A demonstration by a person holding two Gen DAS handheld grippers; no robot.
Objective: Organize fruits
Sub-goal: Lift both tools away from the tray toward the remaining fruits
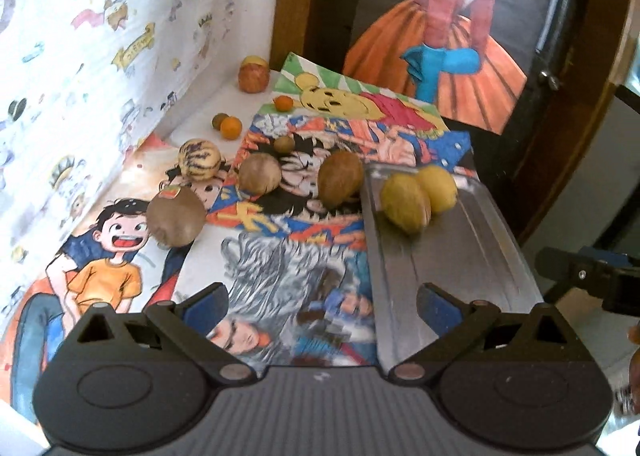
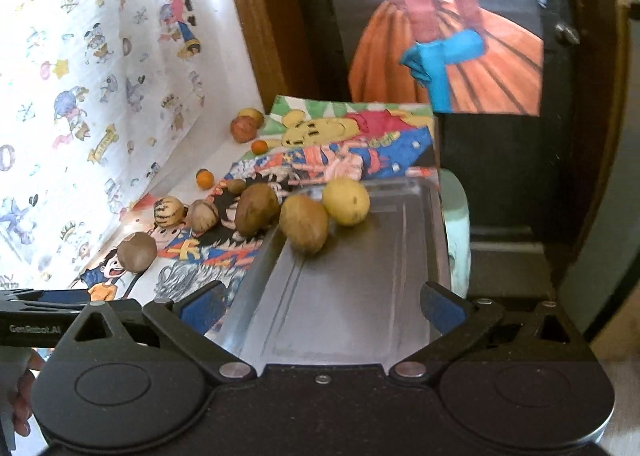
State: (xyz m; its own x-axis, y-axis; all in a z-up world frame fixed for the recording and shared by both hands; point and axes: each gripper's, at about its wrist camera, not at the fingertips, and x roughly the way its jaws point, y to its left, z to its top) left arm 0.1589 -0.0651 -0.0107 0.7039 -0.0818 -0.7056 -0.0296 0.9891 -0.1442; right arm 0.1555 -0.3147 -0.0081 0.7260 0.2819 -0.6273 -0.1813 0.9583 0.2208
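- The worktop [image 1: 192, 123] is covered with cartoon drawings; a patterned white sheet hangs along its left side.
- A metal tray [image 2: 360, 288] lies on the right part of the worktop. The right wrist view shows most of its floor bare; the left wrist view shows only its left rim and a strip of floor [image 1: 460, 256].
- Two yellowish fruits [image 2: 346, 201] sit touching each other at the tray's far end, the browner one [image 1: 405, 203] nearer the left rim.
- Brown fruits [image 1: 176, 217] lie scattered on the drawings left of the tray, one [image 1: 340, 178] just beside its rim.
- A striped fruit [image 1: 199, 158] and small orange fruits [image 1: 231, 127] lie farther back near the sheet, well apart from the tray.
- The left tongs [image 1: 322, 302] are spread wide and hold nothing, over the drawings at the tray's left rim.
- The right tongs [image 2: 324, 302] are likewise spread wide and empty, over the tray's near end.
- Only the right wrist view shows the lettering "GenRobot.AI" on the other tool's arm at its left edge.
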